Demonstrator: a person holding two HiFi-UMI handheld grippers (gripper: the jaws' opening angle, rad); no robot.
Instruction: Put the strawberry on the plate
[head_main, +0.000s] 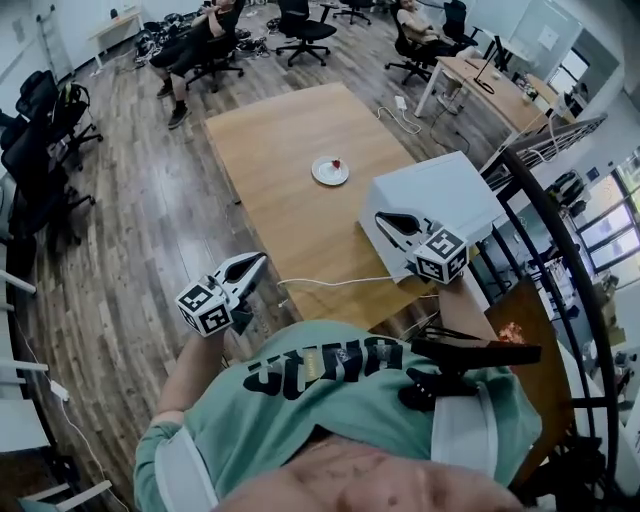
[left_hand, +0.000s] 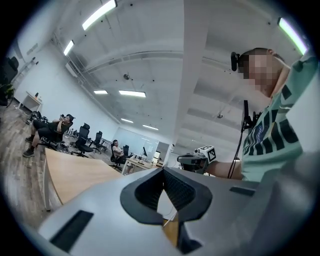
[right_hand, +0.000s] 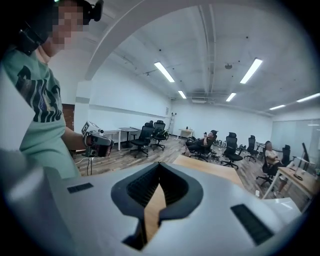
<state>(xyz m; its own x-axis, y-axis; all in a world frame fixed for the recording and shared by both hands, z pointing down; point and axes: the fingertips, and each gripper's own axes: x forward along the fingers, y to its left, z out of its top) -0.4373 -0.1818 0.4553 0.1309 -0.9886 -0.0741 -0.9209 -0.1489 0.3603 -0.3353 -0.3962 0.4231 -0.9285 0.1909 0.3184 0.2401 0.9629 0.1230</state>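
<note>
A small red strawberry (head_main: 336, 163) lies on the far right part of a white plate (head_main: 327, 173), near the middle of the long wooden table (head_main: 290, 140). Both grippers hang far back from it at the table's near end, close to the person's body. My left gripper (head_main: 262, 258) is off the table's left edge, jaws shut and empty. My right gripper (head_main: 380, 216) is over the white box, jaws shut and empty. In the left gripper view the jaws (left_hand: 163, 170) meet at their tips; the right gripper view shows its jaws (right_hand: 160, 164) likewise closed.
A large white box (head_main: 450, 185) sits on the table's near right corner. A white cable (head_main: 330, 282) runs across the near edge, and another cable with a plug (head_main: 400, 104) lies at the far right. Office chairs (head_main: 300, 30), seated people and a second desk (head_main: 500, 88) stand beyond.
</note>
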